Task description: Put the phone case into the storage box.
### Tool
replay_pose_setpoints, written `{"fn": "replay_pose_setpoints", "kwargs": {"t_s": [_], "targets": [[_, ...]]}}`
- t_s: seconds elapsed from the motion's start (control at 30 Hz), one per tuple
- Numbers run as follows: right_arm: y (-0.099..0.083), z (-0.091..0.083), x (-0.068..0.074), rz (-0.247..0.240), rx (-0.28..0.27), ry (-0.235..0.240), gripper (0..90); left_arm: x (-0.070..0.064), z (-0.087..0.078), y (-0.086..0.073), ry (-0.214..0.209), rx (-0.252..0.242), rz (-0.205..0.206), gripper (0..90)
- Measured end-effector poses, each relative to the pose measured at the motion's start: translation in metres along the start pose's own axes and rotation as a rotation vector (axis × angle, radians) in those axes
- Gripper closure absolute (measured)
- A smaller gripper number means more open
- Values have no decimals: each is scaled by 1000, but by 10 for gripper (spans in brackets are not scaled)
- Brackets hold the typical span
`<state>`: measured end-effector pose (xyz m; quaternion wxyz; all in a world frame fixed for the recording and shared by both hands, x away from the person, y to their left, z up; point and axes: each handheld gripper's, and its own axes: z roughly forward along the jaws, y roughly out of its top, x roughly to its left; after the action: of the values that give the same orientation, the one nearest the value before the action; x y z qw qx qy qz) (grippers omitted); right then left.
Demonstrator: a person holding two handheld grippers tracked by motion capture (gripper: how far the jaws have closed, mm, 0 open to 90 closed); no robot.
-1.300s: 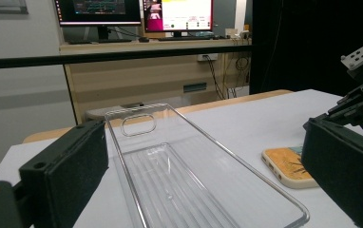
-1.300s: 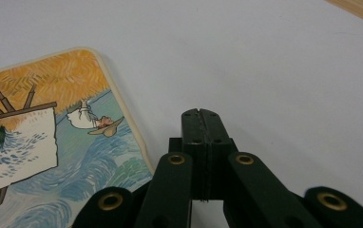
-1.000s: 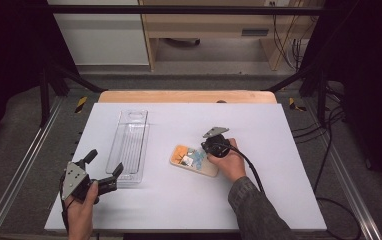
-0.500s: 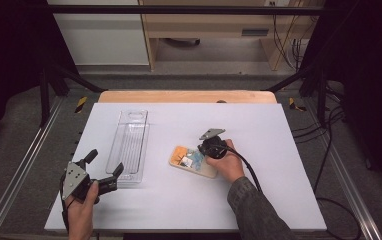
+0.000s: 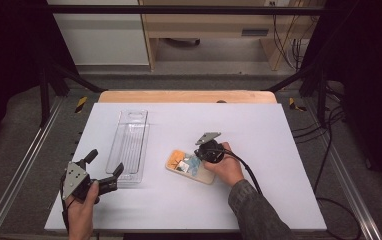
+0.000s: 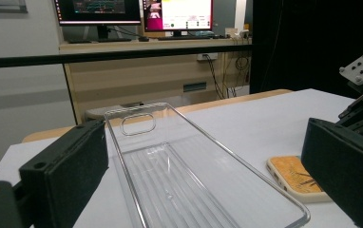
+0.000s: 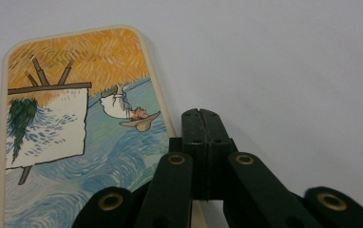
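The painted phone case (image 5: 190, 166) lies flat, picture side up, on the white worktop (image 5: 259, 125), slightly right of centre, and the right hand-held gripper (image 5: 205, 150) comes down on it from above at the case's right long edge. In the right gripper view its two black jaws are pressed together with no gap, their tips at the cream rim of the case (image 7: 82, 133); whether they pinch that rim or only rest against it I cannot tell, since the jaws hide the contact. Pressing at the edge looks like a way to pin the case or tip it up off the flat surface, where there is little to grip otherwise. The clear plastic case (image 5: 129, 147) lies well to the left of the painted one, open side up, its long axis running away from the person. The left hand-held gripper (image 5: 104, 170) waits at the near end of this clear shell, jaws spread wide and holding nothing; in the left gripper view they stand either side of the shell's near end (image 6: 179, 175), probably ready to close on it or steady it
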<state>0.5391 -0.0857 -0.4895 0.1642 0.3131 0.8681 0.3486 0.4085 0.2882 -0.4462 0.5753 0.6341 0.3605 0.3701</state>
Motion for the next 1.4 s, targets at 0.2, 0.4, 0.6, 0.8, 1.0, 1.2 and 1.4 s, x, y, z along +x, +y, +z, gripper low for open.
{"fn": "replay_pose_setpoints", "kwargs": {"t_s": [0.2, 0.4, 0.6, 0.8, 1.0, 1.2, 1.4], "targets": [[0, -1, 3, -6, 3, 11, 900, 0, 0, 0, 1, 0, -1, 16], [0, -2, 6, -5, 8, 13, 900, 0, 0, 0, 1, 0, 0, 16], [-1, -4, 9, -7, 20, 20, 900, 0, 0, 0, 2, 0, -1, 16], [-2, -7, 12, 2, 28, 22, 900, 0, 0, 0, 3, 0, 1, 16], [-3, -10, 16, 17, 42, 30, 900, 0, 0, 0, 2, 1, 2, 16], [-3, -14, 15, 30, 29, 8, 888, 0, 0, 0, 1, 1, 3, 16], [-3, -33, 19, 22, -16, 18, 743, 1, 0, 0, 4, 2, -1, 16]]}}
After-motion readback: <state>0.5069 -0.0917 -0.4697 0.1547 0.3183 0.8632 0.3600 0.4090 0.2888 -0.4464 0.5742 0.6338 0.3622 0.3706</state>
